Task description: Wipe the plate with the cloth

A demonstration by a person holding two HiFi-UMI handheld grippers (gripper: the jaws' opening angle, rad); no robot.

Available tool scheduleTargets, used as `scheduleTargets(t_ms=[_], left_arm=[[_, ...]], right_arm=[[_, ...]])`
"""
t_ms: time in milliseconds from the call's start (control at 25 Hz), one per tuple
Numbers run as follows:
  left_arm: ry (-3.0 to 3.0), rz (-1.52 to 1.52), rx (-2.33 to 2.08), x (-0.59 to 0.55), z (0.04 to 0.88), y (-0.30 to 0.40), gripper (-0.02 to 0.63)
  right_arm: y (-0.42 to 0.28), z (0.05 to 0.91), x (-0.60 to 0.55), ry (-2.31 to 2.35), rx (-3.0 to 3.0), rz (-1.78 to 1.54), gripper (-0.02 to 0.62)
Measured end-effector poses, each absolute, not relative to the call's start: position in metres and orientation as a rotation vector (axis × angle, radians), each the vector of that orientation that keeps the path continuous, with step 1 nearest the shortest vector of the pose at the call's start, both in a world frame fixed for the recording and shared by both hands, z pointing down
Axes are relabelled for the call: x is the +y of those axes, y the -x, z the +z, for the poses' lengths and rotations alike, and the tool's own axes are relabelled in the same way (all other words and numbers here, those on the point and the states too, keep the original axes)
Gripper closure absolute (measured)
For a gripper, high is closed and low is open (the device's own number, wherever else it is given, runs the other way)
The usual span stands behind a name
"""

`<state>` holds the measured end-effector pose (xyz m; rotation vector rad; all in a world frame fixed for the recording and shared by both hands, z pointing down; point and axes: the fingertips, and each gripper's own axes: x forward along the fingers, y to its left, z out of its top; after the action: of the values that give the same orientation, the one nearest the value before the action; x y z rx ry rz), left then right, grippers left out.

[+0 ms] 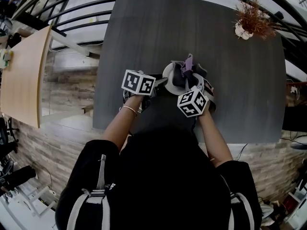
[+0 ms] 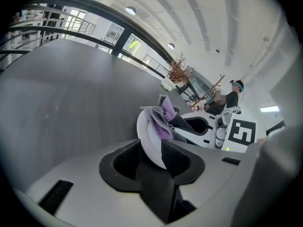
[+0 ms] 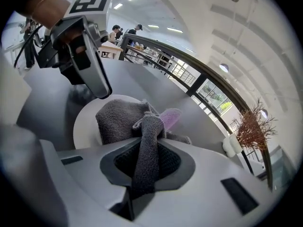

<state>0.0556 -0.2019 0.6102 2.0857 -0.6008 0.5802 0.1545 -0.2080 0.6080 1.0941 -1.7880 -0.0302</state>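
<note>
A white plate (image 1: pixel 168 72) lies on the dark grey table (image 1: pixel 144 32) just in front of me, with a grey and purple cloth (image 1: pixel 184 75) bunched on it. My left gripper (image 1: pixel 160 83) is at the plate's left edge. In the left gripper view the thin rim of the plate (image 2: pixel 147 136) sits between the wide-set jaws of that gripper (image 2: pixel 154 162), with a gap on one side, so it is open. My right gripper (image 3: pixel 147 162) is shut on a fold of the cloth (image 3: pixel 123 119), which rests on the plate (image 3: pixel 87 126).
A dried plant in a white vase (image 1: pixel 249 20) stands at the table's far right corner. A light wooden table (image 1: pixel 21 75) is off to the left across a strip of floor. A railing runs behind the table. People stand far off in the room.
</note>
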Motion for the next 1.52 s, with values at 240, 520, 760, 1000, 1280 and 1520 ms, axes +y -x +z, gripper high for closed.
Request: scheduleTargets(t_ms=[240, 520, 760, 1000, 1280, 1520], left_arm=[[-1.908, 0.52, -0.558, -0.205, 0.616, -0.055, 0.474], [-1.706, 0.336, -0.564, -0.209, 0.617, -0.054, 0.476], [-1.715, 0.308, -0.53, -0.211, 0.615, -0.057, 0.476], [-1.669, 0.13, -0.537, -0.217, 0.601, -0.057, 0.479], [-1.707, 0.078, -0.422, -0.212, 0.584, -0.067, 0.5], [-1.736, 0.121, -0.416, -0.209, 0.587, -0.072, 0.5]], right_arm=[[-0.153, 0.608, -0.207, -1.087, -1.804, -0.013, 0.534], [-0.15, 0.607, -0.205, -1.083, -1.815, -0.009, 0.534], [-0.151, 0.608, -0.207, -1.09, -1.828, 0.004, 0.535], [-0.153, 0.608, -0.208, -1.125, -1.855, 0.044, 0.538], [-0.156, 0.608, -0.208, -1.144, -1.882, 0.071, 0.541], [-0.155, 0.607, -0.208, -1.148, -1.891, 0.062, 0.543]])
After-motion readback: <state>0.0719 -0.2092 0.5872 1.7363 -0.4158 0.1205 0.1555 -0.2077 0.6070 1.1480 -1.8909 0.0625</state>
